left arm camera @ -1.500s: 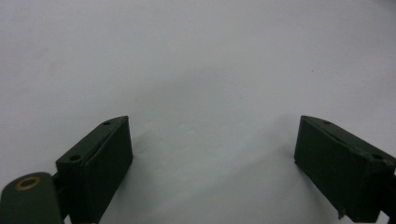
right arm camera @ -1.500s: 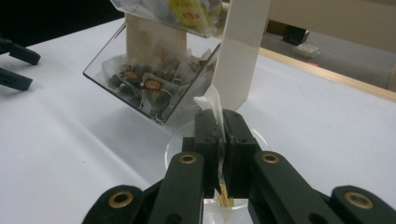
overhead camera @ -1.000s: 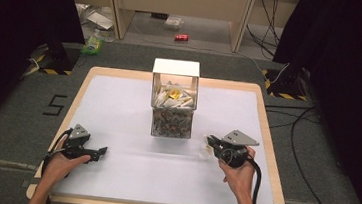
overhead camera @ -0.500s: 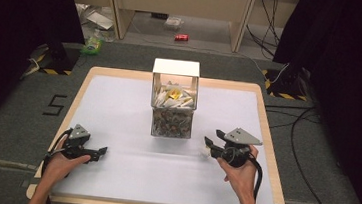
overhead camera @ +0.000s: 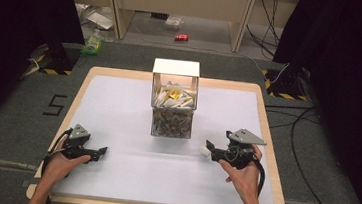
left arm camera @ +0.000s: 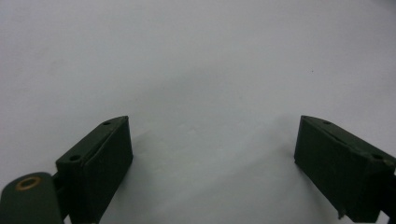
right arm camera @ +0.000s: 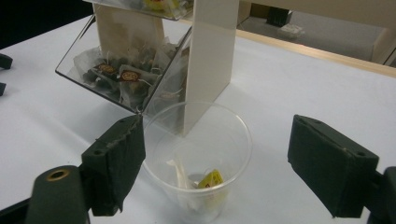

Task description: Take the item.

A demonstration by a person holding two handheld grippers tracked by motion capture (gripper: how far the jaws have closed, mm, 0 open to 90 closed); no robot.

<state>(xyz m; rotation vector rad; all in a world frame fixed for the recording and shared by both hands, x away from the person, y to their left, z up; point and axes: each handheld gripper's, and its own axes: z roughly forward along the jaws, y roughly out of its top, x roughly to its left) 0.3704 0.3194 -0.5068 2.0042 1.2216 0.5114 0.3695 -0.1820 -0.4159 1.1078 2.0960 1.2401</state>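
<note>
Now the right gripper [right arm camera: 215, 154] stands with jaws just spread wide around the clear plastic cup [right arm camera: 198, 158], pads off its wall; backing straight out without clipping the rim seems wise. The cup sits at the dispenser's [overhead camera: 173, 99] four o'clock, a yellow-tagged tea bag [right arm camera: 208, 179] inside. The left gripper [left arm camera: 212, 163] rests open and empty.
</note>
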